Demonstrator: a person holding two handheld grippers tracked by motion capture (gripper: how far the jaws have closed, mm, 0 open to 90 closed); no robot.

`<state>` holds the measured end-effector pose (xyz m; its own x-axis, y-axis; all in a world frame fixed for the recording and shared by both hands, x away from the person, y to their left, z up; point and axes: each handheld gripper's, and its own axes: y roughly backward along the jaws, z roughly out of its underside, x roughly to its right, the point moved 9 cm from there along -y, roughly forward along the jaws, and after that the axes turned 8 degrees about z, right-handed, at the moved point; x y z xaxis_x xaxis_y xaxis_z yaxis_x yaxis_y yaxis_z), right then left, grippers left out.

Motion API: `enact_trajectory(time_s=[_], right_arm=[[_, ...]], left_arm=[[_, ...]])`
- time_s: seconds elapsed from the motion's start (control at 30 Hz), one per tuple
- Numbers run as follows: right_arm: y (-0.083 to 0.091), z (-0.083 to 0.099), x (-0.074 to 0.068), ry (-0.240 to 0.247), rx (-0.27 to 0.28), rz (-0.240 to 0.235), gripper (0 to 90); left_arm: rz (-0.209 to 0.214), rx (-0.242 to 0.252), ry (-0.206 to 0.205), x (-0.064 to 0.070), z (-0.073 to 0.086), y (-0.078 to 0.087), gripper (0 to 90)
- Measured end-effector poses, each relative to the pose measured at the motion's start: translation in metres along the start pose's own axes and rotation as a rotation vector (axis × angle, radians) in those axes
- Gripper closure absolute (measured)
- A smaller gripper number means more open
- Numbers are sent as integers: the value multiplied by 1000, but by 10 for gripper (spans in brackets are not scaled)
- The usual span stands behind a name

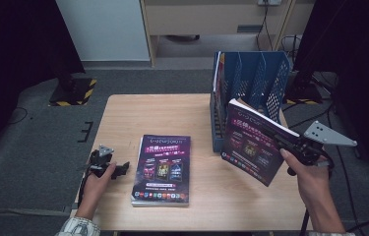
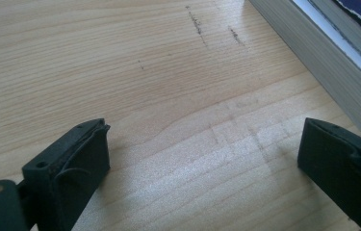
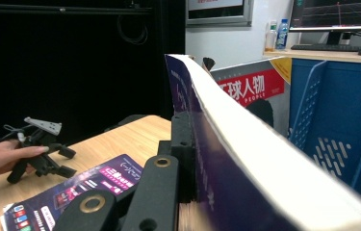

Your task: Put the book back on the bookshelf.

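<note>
A thick purple-covered book (image 1: 251, 142) hangs tilted above the table's right side, just in front of a blue file rack (image 1: 256, 81). My right gripper (image 1: 279, 139) is shut on its right edge; in the right gripper view the book (image 3: 264, 168) shows its white page edge, with the right gripper (image 3: 191, 144) clamped on the cover and the far jaw hidden behind the pages. A stack of matching purple books (image 1: 161, 169) lies flat mid-table. My left gripper (image 1: 122, 169) rests on the wood left of that stack, and the left gripper (image 2: 207, 139) is open over bare wood.
The wooden table (image 1: 138, 115) has bare wood at its back left. A magazine with a red banner (image 3: 250, 86) stands in the blue rack (image 3: 337, 120). The stack's page edges (image 2: 322, 62) lie close to the left gripper's right jaw. Dark floor surrounds the table.
</note>
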<state>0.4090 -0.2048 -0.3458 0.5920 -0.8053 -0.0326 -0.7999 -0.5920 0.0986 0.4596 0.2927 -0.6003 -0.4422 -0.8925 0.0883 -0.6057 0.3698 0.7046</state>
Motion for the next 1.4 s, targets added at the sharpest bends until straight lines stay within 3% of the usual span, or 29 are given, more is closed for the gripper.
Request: enact_trajectory(time_s=[0.33, 0.67, 1.4], right_arm=[[-4, -26, -8, 0, 1, -30, 825], [-12, -52, -5, -6, 4, -17, 825], [-21, -68, 9, -16, -2, 62, 825]], left_arm=[[1, 1, 0, 1, 0, 0, 30], [0, 2, 1, 1, 0, 0, 30], [2, 2, 0, 1, 0, 0, 30]])
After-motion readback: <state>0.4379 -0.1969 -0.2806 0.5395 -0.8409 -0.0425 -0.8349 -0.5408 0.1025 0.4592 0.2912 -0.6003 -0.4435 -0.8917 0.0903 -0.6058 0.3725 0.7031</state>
